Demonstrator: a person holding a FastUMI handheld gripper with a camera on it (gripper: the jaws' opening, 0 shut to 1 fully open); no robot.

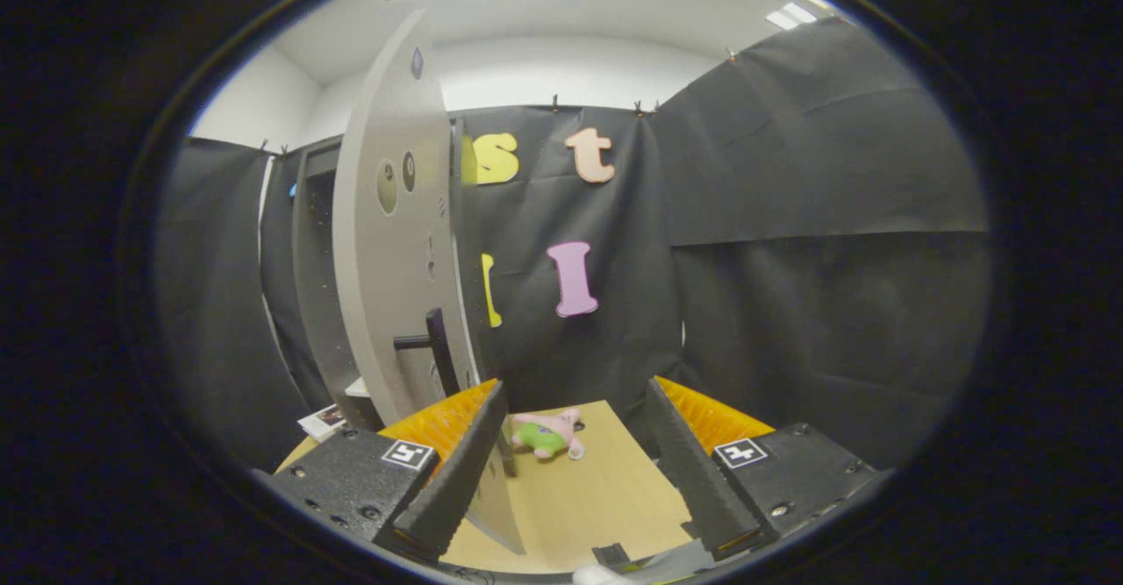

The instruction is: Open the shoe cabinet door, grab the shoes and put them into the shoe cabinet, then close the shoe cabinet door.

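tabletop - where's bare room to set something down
Bare tabletop lies between the open gripper fingers, running from the plush toy back toward the fingers. It is crowded beside the cabinet door, whose lower edge and handle sit against the one finger.

No readable text or labels.

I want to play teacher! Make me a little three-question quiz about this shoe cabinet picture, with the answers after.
1. True or false: the shoe cabinet door stands open.
2. Multiple choice: what do the fingers of the hand-held gripper hold? A) the door handle B) the shoe C) nothing
3. Fill in: the small pink and green shoe lies on the tan ____, just beyond the fingertips.

Key: 1 true; 2 C, the fingers are spread apart with only floor between them, the black door handle is beside the left finger; 3 floor.
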